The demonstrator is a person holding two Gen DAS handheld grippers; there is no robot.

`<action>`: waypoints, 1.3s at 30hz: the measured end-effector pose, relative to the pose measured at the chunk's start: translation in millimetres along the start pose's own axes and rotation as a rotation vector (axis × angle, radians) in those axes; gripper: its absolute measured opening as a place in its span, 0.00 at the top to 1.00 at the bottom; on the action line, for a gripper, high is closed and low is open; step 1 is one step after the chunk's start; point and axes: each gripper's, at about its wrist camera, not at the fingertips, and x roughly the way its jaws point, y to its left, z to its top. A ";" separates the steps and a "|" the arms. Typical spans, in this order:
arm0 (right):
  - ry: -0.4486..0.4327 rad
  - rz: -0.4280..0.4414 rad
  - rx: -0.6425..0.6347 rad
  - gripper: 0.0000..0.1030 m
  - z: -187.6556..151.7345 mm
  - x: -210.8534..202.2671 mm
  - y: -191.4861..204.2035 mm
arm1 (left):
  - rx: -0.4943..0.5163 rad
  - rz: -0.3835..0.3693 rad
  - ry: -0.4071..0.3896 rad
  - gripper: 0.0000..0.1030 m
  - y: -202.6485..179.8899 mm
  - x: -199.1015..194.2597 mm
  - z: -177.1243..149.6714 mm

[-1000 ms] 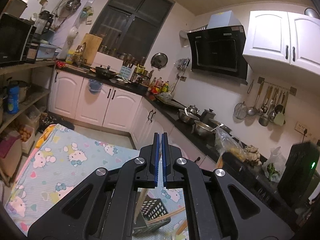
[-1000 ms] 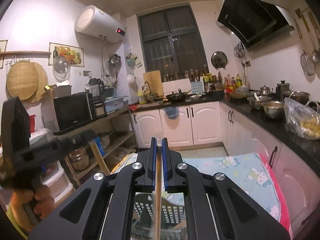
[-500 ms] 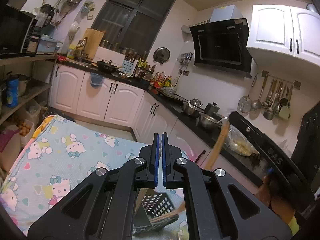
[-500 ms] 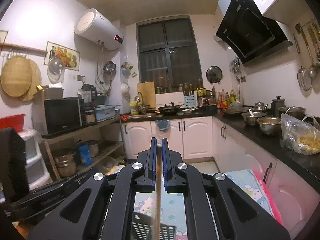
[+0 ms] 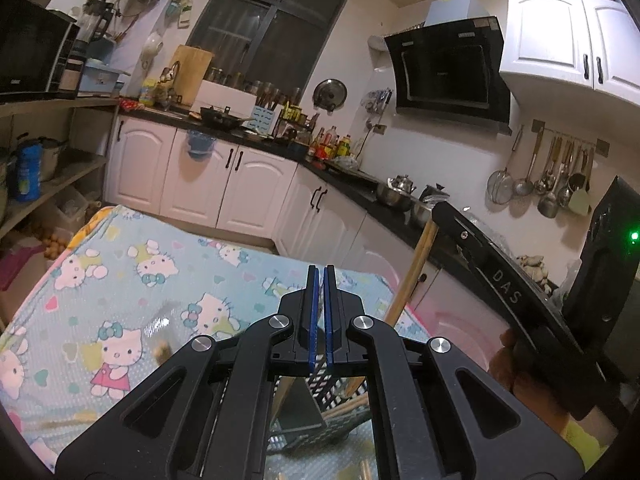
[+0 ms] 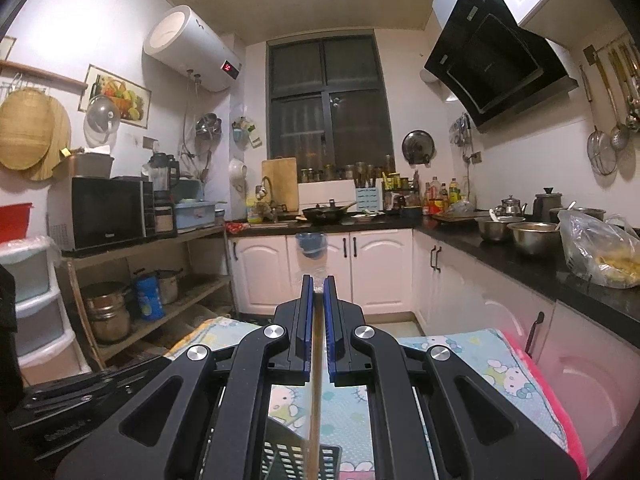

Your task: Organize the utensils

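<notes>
My left gripper is shut and empty above the Hello Kitty cloth. My right gripper is shut on a wooden-handled utensil that hangs down between its pads. In the left wrist view the right gripper holds that wooden handle upright over a black perforated utensil basket. The basket also shows under the right gripper. Wooden sticks lie in the basket. A blurred utensil lies on the cloth.
Black countertop with steel bowls and a plastic bag runs along the right. White cabinets stand behind the table. Open shelves with a microwave stand at the left. Hanging ladles are on the wall.
The right gripper with the wooden handle has come closer in the left wrist view and tilted upward. The left gripper has tilted down, showing more of the cloth.
</notes>
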 end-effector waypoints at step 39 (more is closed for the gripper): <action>0.275 -0.078 0.140 0.94 -53.5 -36.8 3.4 | 0.070 -0.061 0.171 1.00 14.7 -4.0 -5.7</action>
